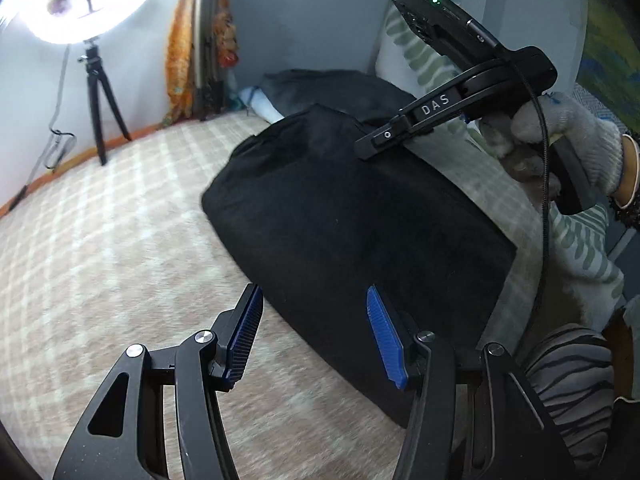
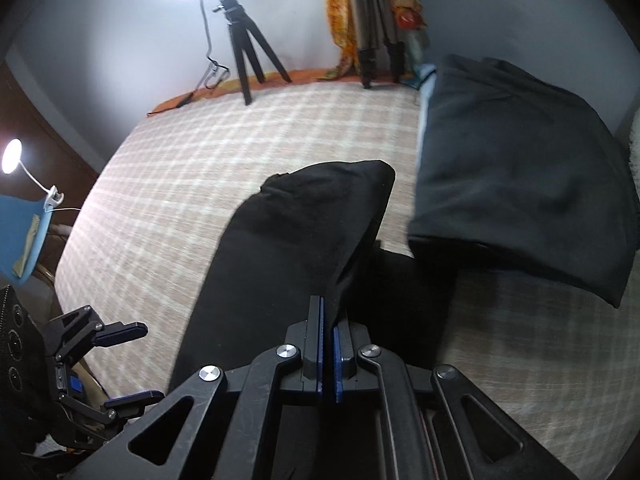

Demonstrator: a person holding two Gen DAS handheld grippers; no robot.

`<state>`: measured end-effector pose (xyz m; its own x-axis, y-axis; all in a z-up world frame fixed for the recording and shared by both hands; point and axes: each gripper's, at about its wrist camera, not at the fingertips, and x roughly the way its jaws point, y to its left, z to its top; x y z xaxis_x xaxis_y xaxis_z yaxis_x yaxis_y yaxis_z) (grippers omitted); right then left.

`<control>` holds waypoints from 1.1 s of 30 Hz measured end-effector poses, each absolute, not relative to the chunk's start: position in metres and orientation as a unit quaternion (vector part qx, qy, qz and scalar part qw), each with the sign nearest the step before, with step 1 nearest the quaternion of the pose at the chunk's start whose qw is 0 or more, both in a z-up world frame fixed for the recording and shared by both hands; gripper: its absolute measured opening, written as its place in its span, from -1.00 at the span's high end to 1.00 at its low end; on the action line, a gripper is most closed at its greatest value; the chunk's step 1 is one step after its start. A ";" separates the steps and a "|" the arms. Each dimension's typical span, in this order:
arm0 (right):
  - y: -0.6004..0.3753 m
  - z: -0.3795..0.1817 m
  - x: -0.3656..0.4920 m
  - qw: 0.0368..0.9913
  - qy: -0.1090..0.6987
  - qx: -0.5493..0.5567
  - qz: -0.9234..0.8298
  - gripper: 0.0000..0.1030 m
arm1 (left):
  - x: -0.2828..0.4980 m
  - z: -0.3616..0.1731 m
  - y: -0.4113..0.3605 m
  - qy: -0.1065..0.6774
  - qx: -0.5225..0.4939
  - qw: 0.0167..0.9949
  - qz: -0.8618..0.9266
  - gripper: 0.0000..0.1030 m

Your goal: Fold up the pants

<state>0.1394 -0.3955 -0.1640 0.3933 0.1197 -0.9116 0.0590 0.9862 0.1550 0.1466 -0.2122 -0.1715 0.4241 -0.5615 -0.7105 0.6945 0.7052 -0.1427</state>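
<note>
The black pants point(image 1: 360, 216) lie as a wide dark bundle on the checked bedspread point(image 1: 120, 240). My left gripper point(image 1: 314, 294) hovers open over their near edge, its blue pads point(image 1: 244, 336) apart and pressing on nothing. In the right wrist view it point(image 2: 154, 360) stands at the lower left by the bed's edge, its jaws empty. My right gripper point(image 2: 329, 312) is shut on a fold of the pants point(image 2: 304, 216), which rises from the pads in a raised flap. In the left wrist view the right gripper point(image 1: 376, 144), held by a gloved hand point(image 1: 572, 148), sits at the pants' far side.
A second dark folded garment point(image 2: 520, 180) lies at the far right of the bed. A ring light on a tripod point(image 2: 244, 52) and an orange cloth over another stand point(image 2: 372, 20) are by the far wall. A leaf-print pillow point(image 1: 424, 56) leans at the right. A clip lamp point(image 2: 12, 156) glows at the left.
</note>
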 end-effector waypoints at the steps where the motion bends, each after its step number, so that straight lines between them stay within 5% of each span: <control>1: -0.401 -0.168 0.138 0.830 0.552 0.085 0.015 0.98 | 0.146 -0.173 -0.215 0.386 0.089 0.838 -0.375 -0.03; 17: -0.442 -0.200 0.127 0.838 0.528 0.138 0.003 0.87 | 0.130 -0.188 -0.262 0.378 0.179 0.816 -0.398 -0.03; 30: -0.475 -0.186 0.070 0.844 0.491 0.217 0.001 0.19 | 0.148 -0.172 -0.220 0.415 0.061 0.822 -0.385 -0.18; 33: -0.472 -0.183 0.063 0.844 0.485 0.229 0.007 -0.18 | 0.156 -0.169 -0.207 0.428 0.023 0.822 -0.375 -0.23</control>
<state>0.0634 -0.4717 -0.1827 0.5304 0.2343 -0.8147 0.2095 0.8950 0.3938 0.1558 -0.2074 -0.1690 0.3525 -0.5969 -0.7208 0.6355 0.7180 -0.2838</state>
